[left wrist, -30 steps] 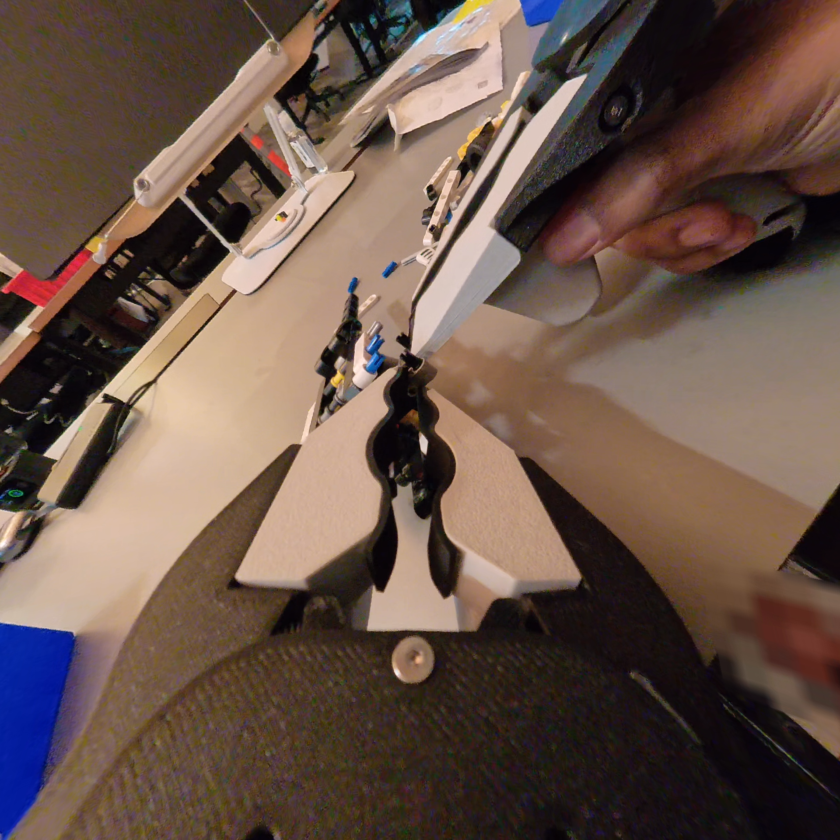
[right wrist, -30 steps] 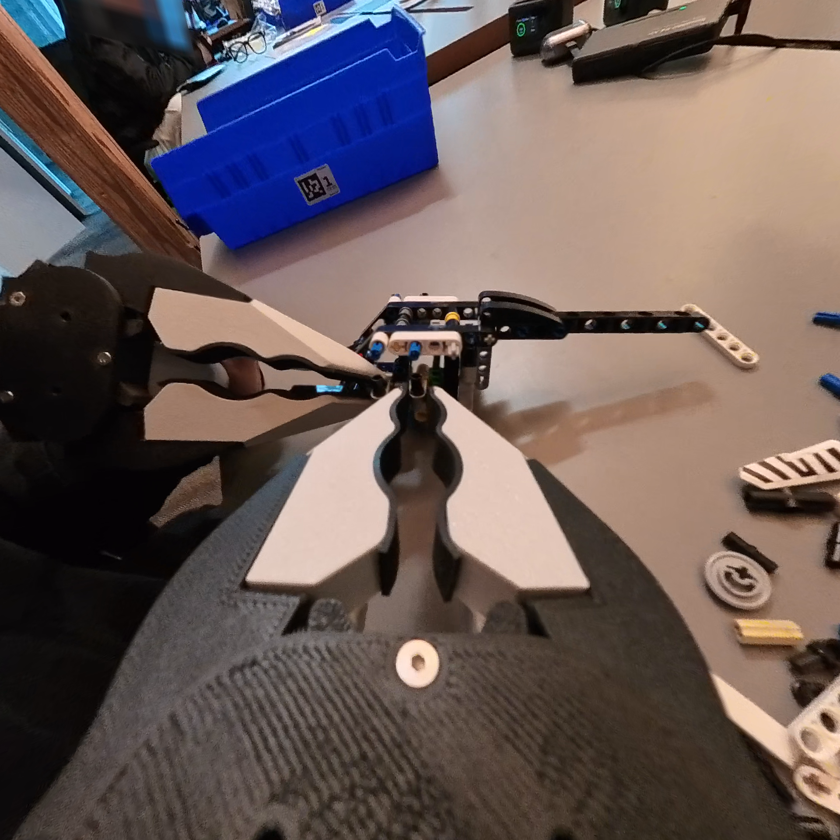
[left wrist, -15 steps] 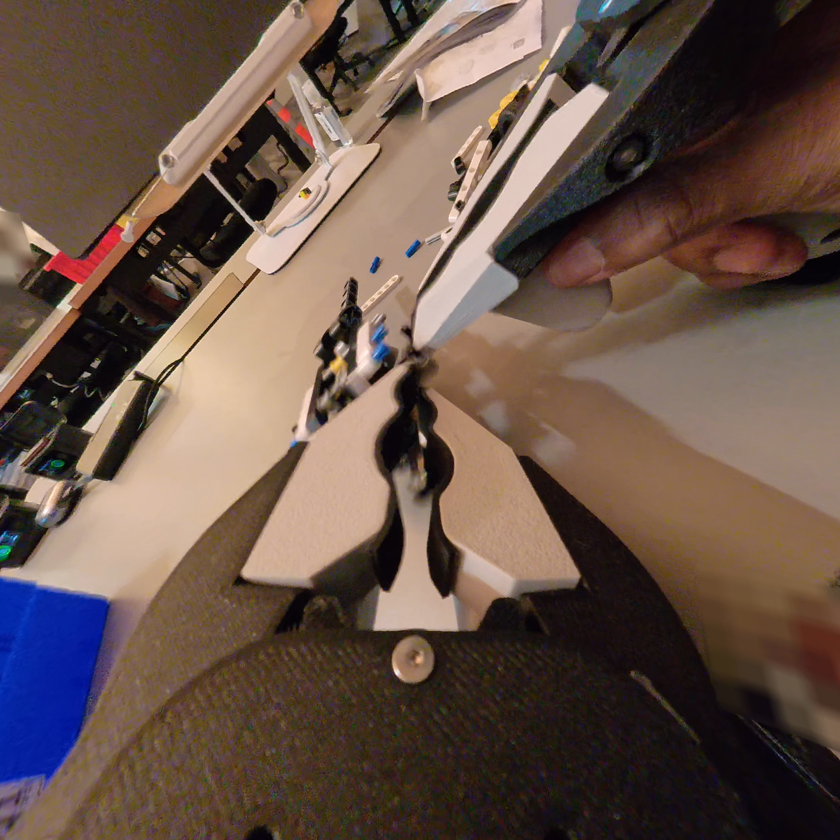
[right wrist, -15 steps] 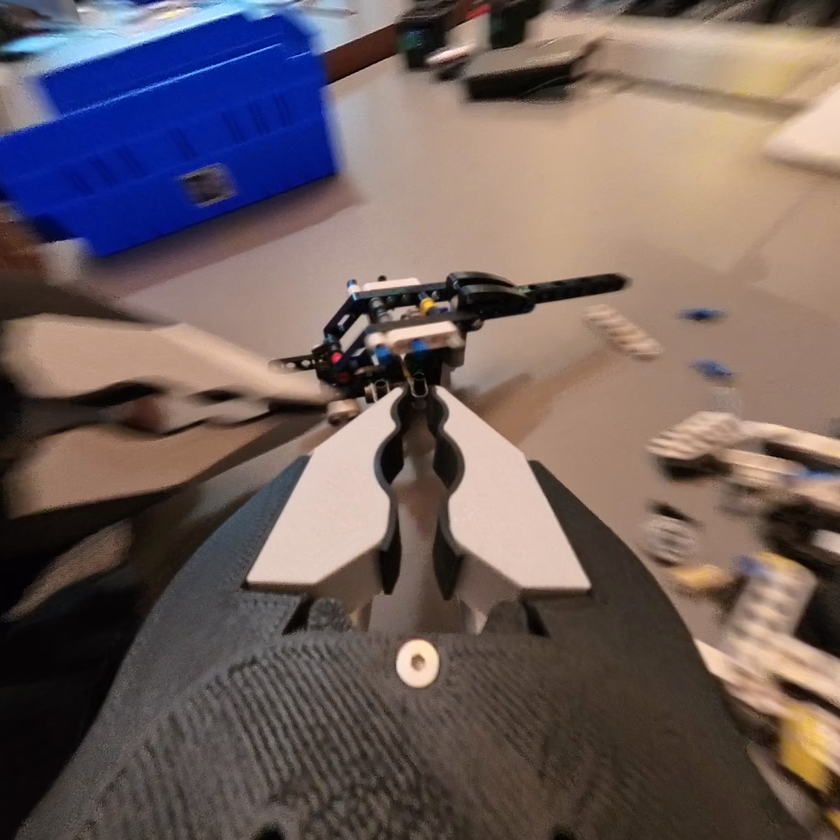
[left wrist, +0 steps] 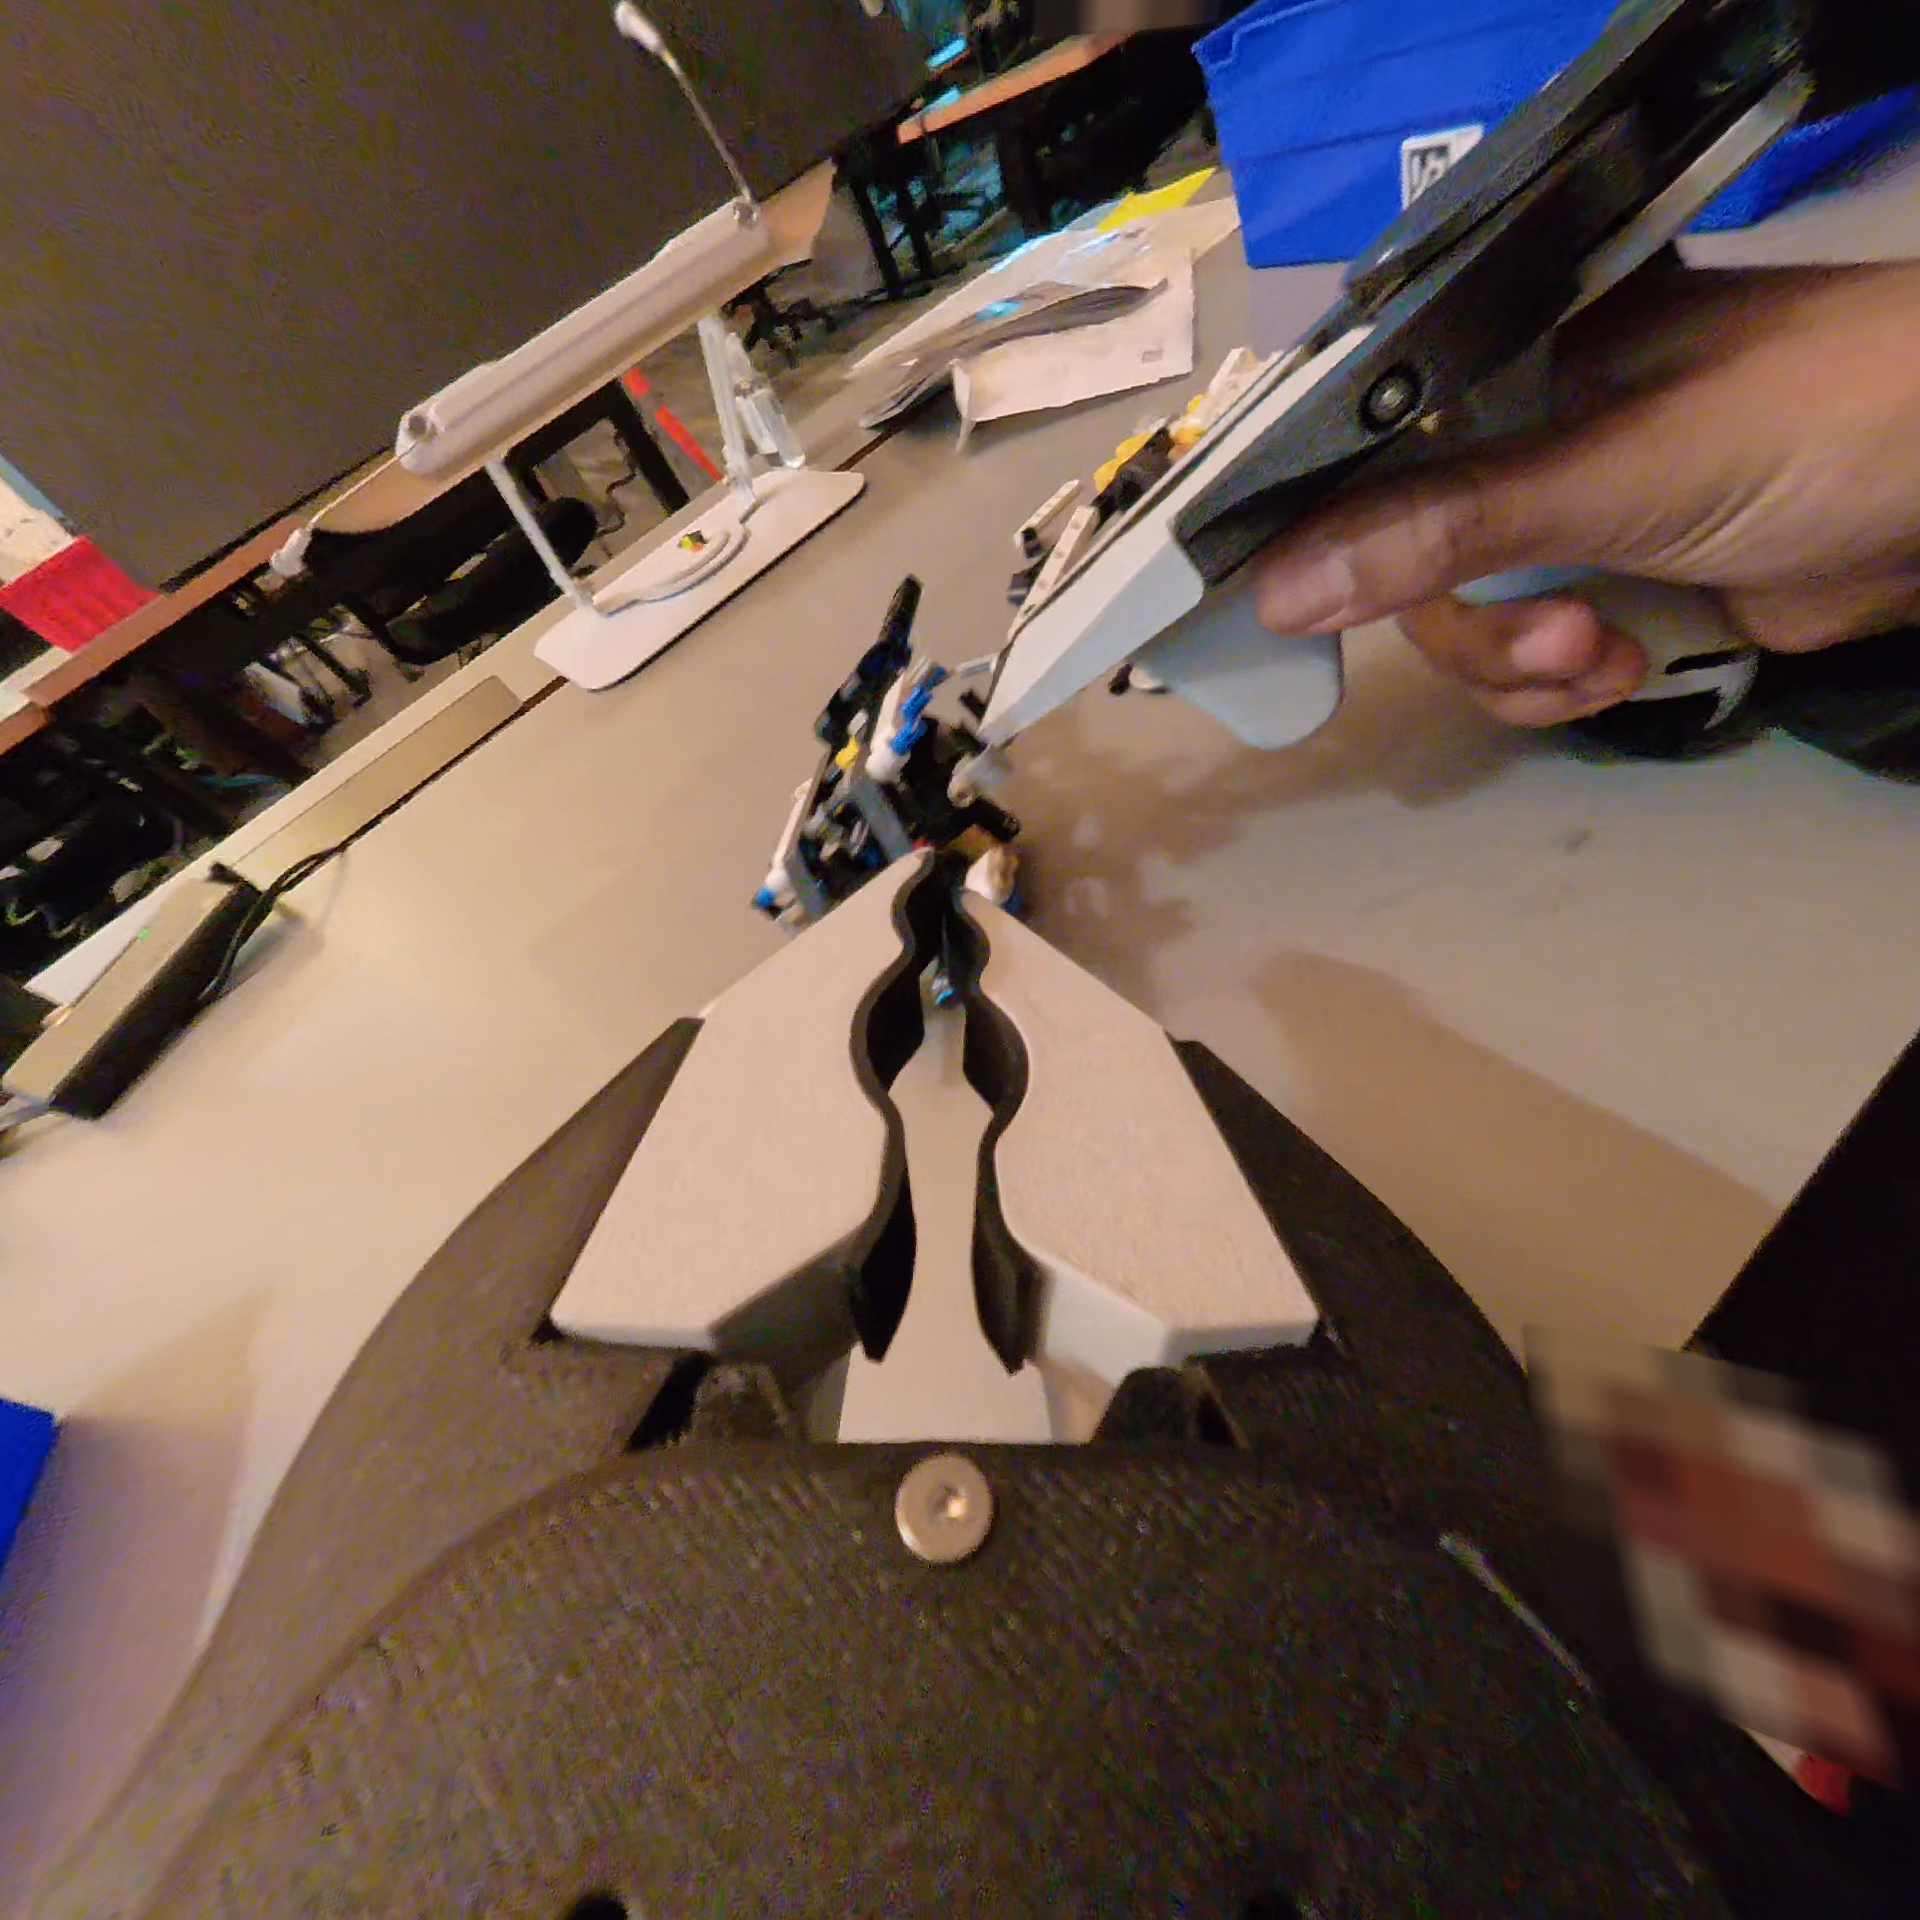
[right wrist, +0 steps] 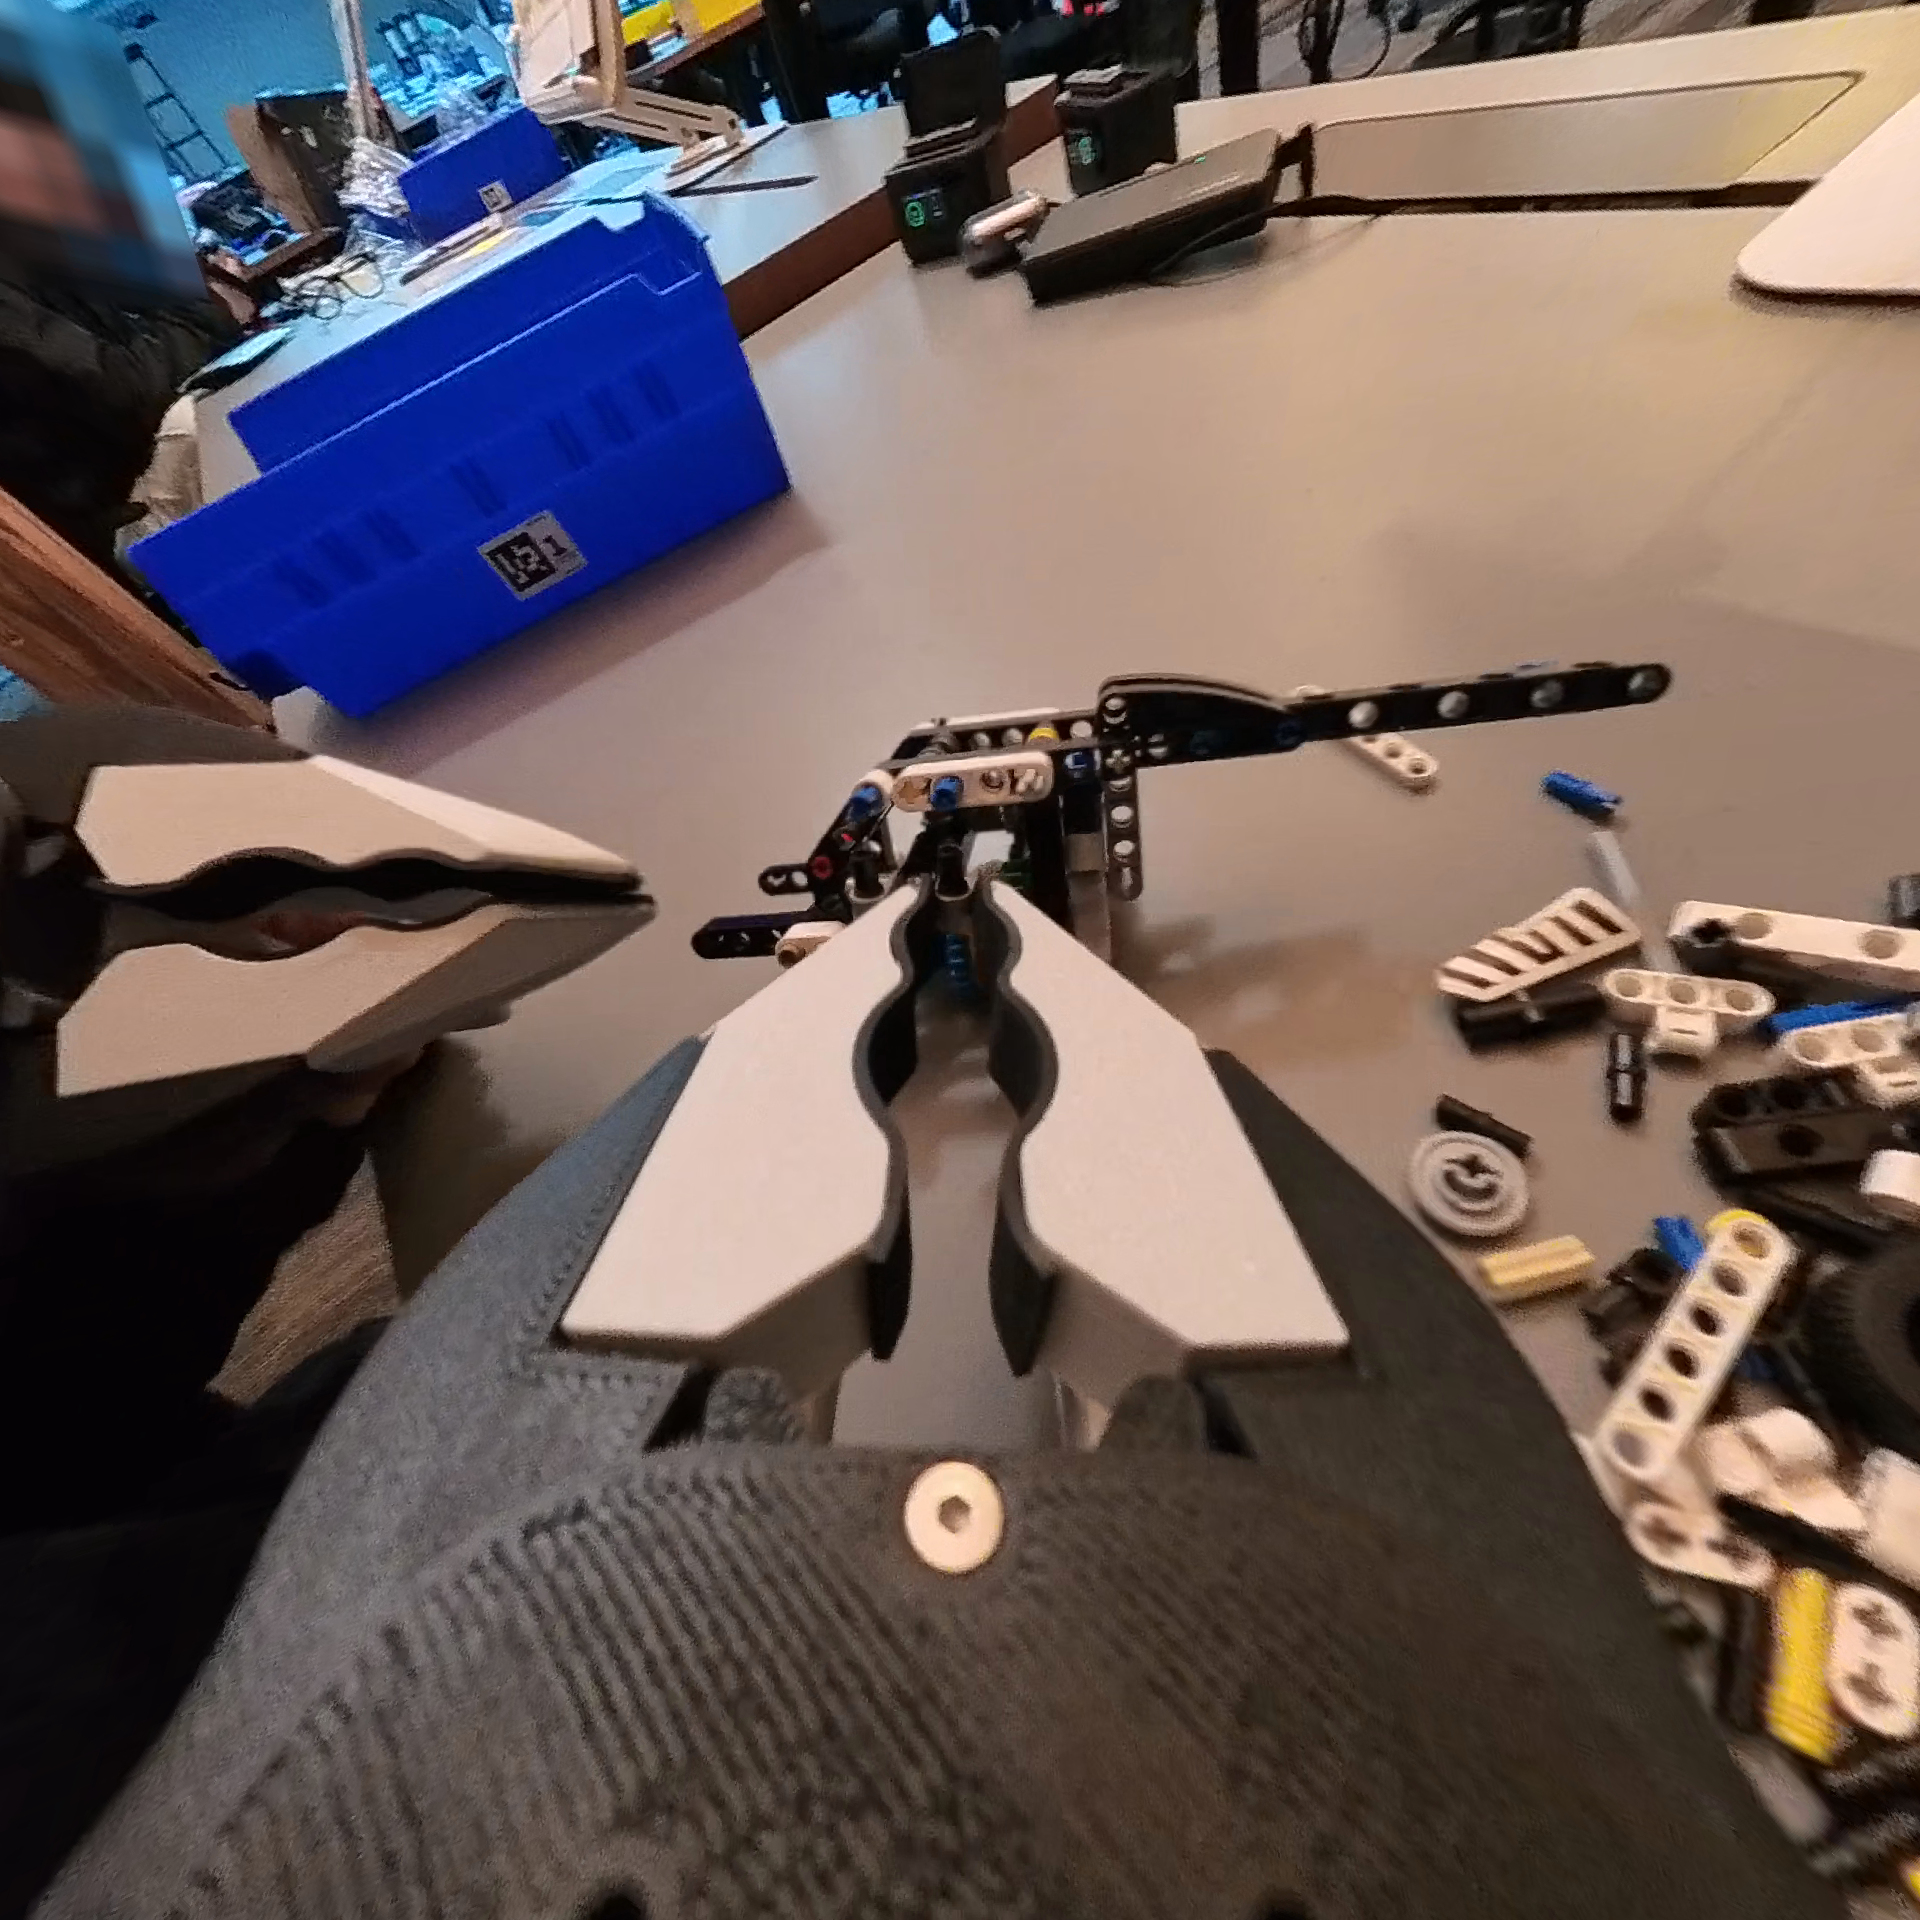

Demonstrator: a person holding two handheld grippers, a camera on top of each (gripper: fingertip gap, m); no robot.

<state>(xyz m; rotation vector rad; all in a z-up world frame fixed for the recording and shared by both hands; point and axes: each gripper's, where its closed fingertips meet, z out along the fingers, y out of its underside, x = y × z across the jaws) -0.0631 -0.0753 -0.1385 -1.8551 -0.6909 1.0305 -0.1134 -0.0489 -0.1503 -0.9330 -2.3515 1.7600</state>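
Right tool (right wrist: 951, 883) nearly closed, pinching a small black pin on the black-and-white brick assembly (right wrist: 1049, 769), left tool (right wrist: 634, 894) closed, empty, just beside it above the grey counter (right wrist: 1247, 468)

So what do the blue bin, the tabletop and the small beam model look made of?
The blue ribbed bin looks like moulded plastic: uniform colour, ribbed wall, slight sheen. The grey tabletop seems a smooth laminate, semi-matte, with soft reflections. The black-and-white holed-beam model appears hard glossy plastic, with crisp round holes and coloured pins.
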